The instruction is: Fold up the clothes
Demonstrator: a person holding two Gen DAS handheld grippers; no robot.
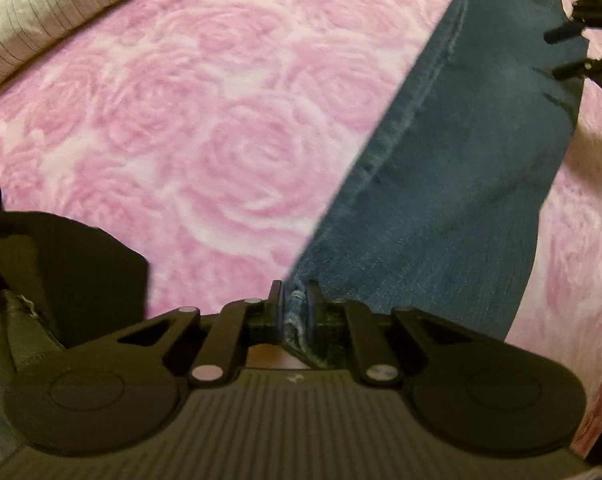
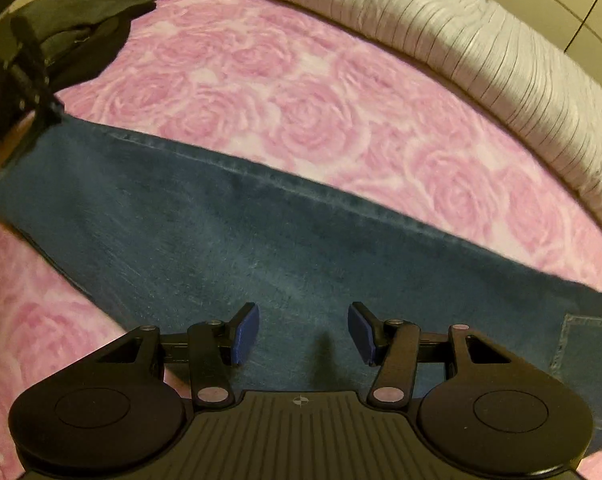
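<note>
A pair of blue jeans [image 1: 461, 168] lies folded lengthwise on a pink rose-patterned blanket [image 1: 221, 128]. My left gripper [image 1: 295, 304] is shut on the hem end of the leg, with denim bunched between its pads. In the right wrist view the jeans [image 2: 221, 240] run from the left gripper [image 2: 47, 114] at the far left to a back pocket [image 2: 589, 352] at the right. My right gripper [image 2: 303, 332] hovers open above the denim near the pocket end, nothing between its blue pads [image 2: 247, 334]. The right gripper [image 1: 557, 52] also shows in the left wrist view.
A crumpled black garment [image 1: 73, 268] lies on the blanket near the left gripper, seen as the black garment [image 2: 89, 20] in the right wrist view. White striped bedding [image 2: 461, 40] runs along the far edge of the bed; the same bedding [image 1: 29, 12] shows top left.
</note>
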